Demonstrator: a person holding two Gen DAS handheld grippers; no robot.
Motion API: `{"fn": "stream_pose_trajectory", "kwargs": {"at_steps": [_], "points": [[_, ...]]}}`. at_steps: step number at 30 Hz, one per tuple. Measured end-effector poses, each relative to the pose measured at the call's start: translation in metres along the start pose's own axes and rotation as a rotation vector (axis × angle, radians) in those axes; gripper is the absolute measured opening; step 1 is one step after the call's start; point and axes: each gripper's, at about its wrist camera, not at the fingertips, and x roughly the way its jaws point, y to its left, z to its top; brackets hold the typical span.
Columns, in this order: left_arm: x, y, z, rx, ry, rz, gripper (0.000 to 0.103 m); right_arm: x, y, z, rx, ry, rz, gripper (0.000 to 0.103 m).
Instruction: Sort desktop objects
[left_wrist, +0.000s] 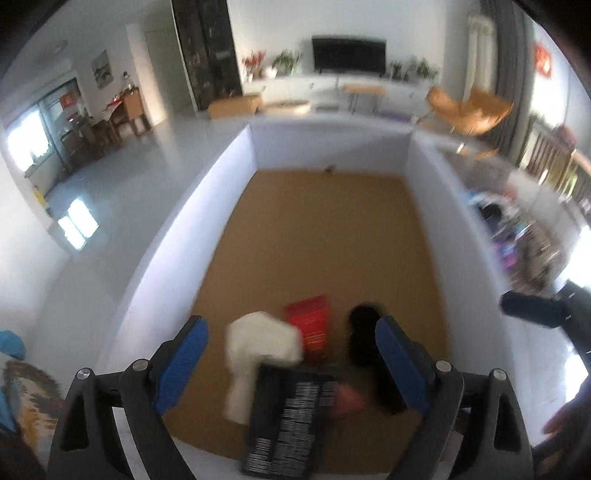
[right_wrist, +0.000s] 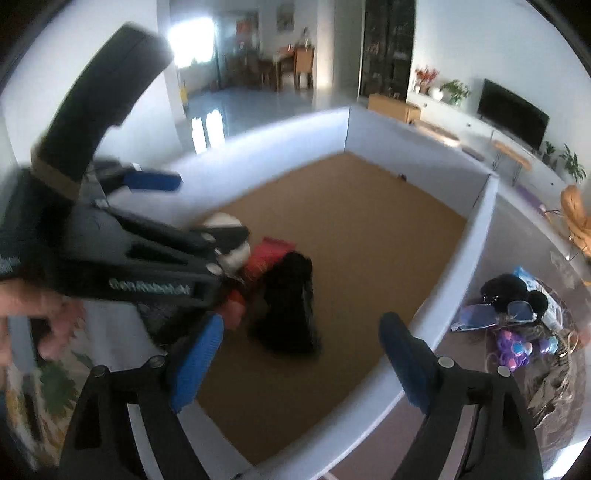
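**Both grippers over the sorting box, between placements**

The left gripper (left_wrist: 291, 363) hangs above the near end of a white-walled box with a brown cardboard floor (left_wrist: 325, 240); its blue-padded fingers (left_wrist: 183, 363) are spread wide and grasp nothing. Beneath them lie the items already sorted: a white fluffy cloth piece (left_wrist: 258, 350), a flat red packet with gold print (left_wrist: 310, 325), a black soft pouch (left_wrist: 364, 332), a black card printed with rows of white text (left_wrist: 288, 424) and a small pink object (left_wrist: 347, 400) (motion blur hides finer detail). The right gripper (right_wrist: 299, 354) hovers over the box's right-hand wall (right_wrist: 465, 266), its fingers likewise parted and empty.

The unsorted items remain outside the box on the tabletop (right_wrist: 491, 229) to the right: a pair of dark-framed glasses (right_wrist: 517, 310), a black furry object (right_wrist: 506, 288), purple and blue plastic trinkets (right_wrist: 517, 349) and a blue-and-white packet (right_wrist: 528, 278).

The step in hand appears to be a release just completed, or a pause between transfers. The next move probably calls for the right gripper to swing outward to the pile, single out one piece and close on it cleanly (the tangled heap invites a double pick).
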Motion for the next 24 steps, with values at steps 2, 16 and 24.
{"fn": "stream_pose_trajectory", "kwargs": {"at_steps": [2,16,24], "points": [[-0.014,-0.013,0.001,-0.010,-0.038,-0.049,0.092,-0.022,-0.012,-0.010,0.035,-0.069,-0.037,0.090],[-0.070,-0.237,-0.015,0.343,-0.120,-0.423,0.103,-0.105,-0.258,-0.192,0.542,0.074,-0.560,0.102],[0.050,-0.313,-0.048,0.408,0.086,-0.351,0.103,-0.109,-0.325,-0.243,0.590,0.139,-0.604,0.103]]}}
